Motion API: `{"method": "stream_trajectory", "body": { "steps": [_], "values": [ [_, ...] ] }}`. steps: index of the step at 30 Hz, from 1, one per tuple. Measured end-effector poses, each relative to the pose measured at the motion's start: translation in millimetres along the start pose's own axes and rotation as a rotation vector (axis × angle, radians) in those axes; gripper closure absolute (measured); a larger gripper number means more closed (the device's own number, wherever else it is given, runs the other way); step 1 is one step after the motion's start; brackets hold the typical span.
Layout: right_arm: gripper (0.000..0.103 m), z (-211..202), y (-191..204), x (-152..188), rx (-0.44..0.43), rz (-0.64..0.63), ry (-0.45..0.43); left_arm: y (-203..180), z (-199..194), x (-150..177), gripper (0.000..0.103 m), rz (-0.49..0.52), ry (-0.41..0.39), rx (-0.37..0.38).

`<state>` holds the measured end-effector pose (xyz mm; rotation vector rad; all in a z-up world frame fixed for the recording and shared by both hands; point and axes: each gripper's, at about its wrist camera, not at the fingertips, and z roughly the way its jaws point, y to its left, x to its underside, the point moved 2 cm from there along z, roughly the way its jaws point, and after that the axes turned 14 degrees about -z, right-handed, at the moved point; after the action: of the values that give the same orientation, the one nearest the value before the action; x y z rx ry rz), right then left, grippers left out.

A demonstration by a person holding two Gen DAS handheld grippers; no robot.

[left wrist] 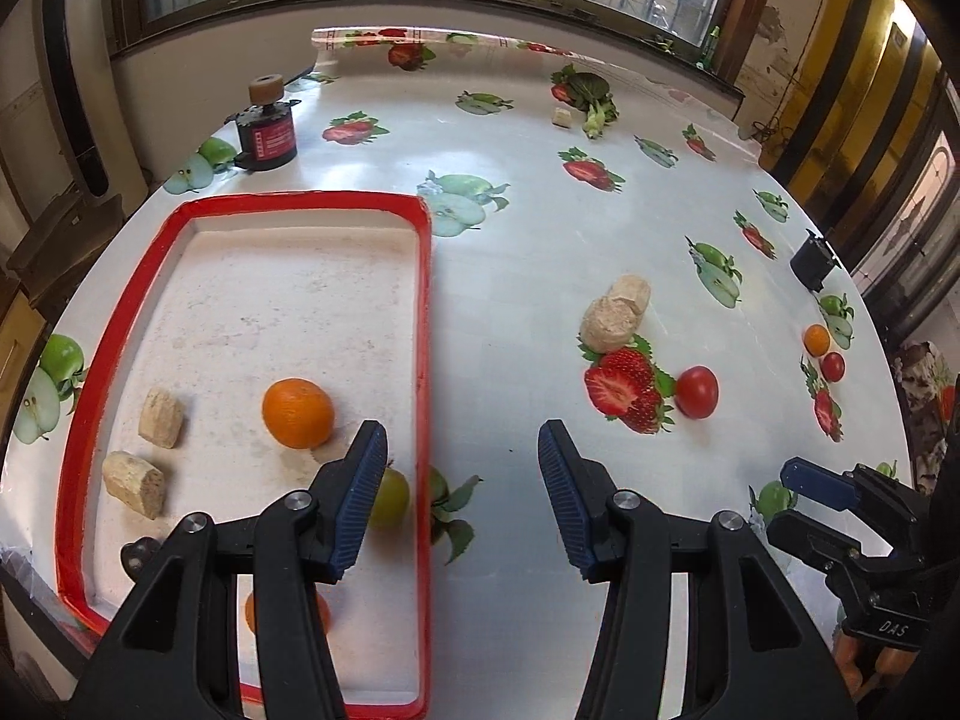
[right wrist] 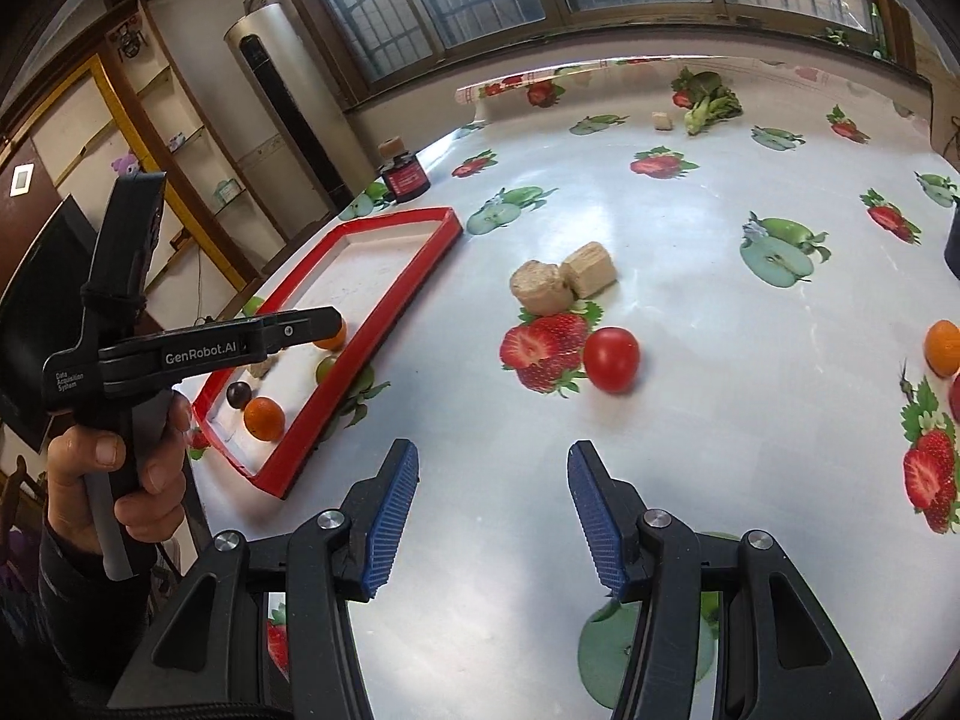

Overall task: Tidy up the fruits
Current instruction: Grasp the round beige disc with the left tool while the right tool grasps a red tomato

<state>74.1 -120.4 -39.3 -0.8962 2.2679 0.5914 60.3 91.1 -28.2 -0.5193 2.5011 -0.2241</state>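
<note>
A red-rimmed tray lies on the table's left; it also shows in the right wrist view. It holds an orange, a green fruit, a second orange, a dark plum and two beige chunks. A red tomato lies on the cloth right of the tray. Another orange and a small red fruit lie far right. My left gripper is open and empty over the tray's right rim. My right gripper is open and empty, short of the tomato.
Two beige chunks lie just behind the tomato. A black-and-red jar stands at the back left, leafy greens at the back, a dark object at the right edge. The cloth has printed fruit pictures.
</note>
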Motion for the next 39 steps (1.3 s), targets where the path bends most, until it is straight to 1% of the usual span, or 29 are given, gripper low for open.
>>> {"method": "stream_trajectory", "body": {
  "steps": [8,13,18,20,23,27,30,33,36,39],
  "values": [
    [0.048,-14.0,-29.1,15.7,0.057,0.051,-0.001,-24.4,11.0,3.6,0.052,0.038,0.027,0.022],
    [0.048,-31.5,-58.0,23.8,0.123,0.098,-0.015,-39.2,24.2,3.5,0.052,0.054,0.052,0.031],
    [0.048,-52.3,-92.6,30.6,0.235,0.137,-0.024,-52.1,41.1,0.5,0.052,0.057,0.086,0.045],
    [0.048,-60.7,-107.6,34.6,0.264,0.161,-0.03,-58.2,48.4,-0.8,0.052,0.065,0.093,0.041],
    [0.048,-72.4,-129.2,41.2,0.338,0.191,-0.03,-67.7,58.9,-4.3,0.052,0.08,0.105,0.038],
    [0.048,-85.0,-160.8,51.0,0.408,0.24,-0.033,-78.2,74.0,-8.8,0.052,0.097,0.122,0.037],
    [0.048,-87.3,-182.4,55.9,0.452,0.273,-0.022,-81.8,86.9,-11.8,0.052,0.096,0.142,0.037],
    [0.048,-85.2,-198.6,56.8,0.492,0.278,-0.003,-85.3,97.6,-15.5,0.052,0.097,0.157,0.044],
    [0.049,-77.6,-208.7,52.6,0.501,0.264,0.015,-89.6,103.1,-20.5,0.052,0.11,0.14,0.035],
    [0.049,-66.0,-216.5,45.8,0.52,0.245,0.035,-93.7,106.8,-24.7,0.052,0.123,0.13,0.043]
  ]
}}
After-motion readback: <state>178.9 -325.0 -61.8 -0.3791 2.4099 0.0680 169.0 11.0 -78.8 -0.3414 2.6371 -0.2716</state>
